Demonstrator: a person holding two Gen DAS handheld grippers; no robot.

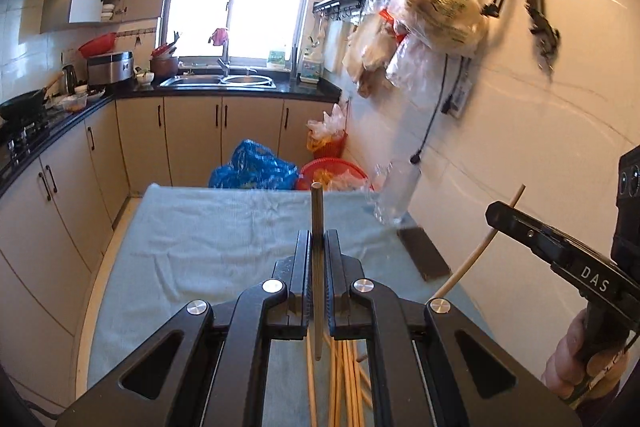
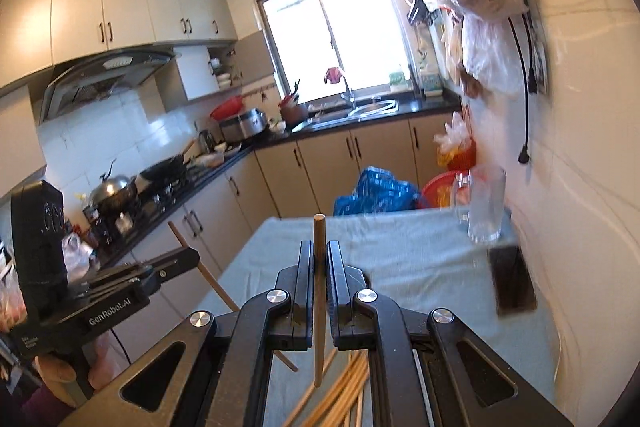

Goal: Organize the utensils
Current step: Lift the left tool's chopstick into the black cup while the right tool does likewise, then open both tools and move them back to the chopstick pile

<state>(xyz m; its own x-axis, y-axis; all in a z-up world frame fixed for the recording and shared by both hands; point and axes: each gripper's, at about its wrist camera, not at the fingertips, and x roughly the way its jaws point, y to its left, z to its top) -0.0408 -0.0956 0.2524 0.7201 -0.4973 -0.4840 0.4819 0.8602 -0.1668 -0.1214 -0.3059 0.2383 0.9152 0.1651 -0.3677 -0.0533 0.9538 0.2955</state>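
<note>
1. Left gripper (image 1: 316,259): jaws clenched on one chopstick (image 1: 317,267), grey-looking in this light, long axis upright and crossing the fingers, its tip above them and its tail hanging below.
2. Right gripper (image 2: 318,263): same thing, jaws clamped on a wooden chopstick (image 2: 319,291), standing near vertical, gripped around mid-length.
3. Under both grippers: loose pile of chopsticks (image 2: 344,387) on the blue-grey cloth (image 1: 208,235), fanned out, long axes running roughly away from the cameras (count not readable, grippers hide most of the pile).
4. Farther along the table, by the right-hand wall: clear glass mug (image 2: 486,205), upright, mouth open; dark flat rectangular object (image 2: 512,283) lies just nearer than it.
5. Key relation: mug lies ahead and to the right of both sets of fingers. Right gripper looks the nearer one, judging by the left view showing it on the wall side. Both sticks are already upright, so my guess is each goes tail-first into the mug.
6. Beyond: cabinets, sink, window.
</note>
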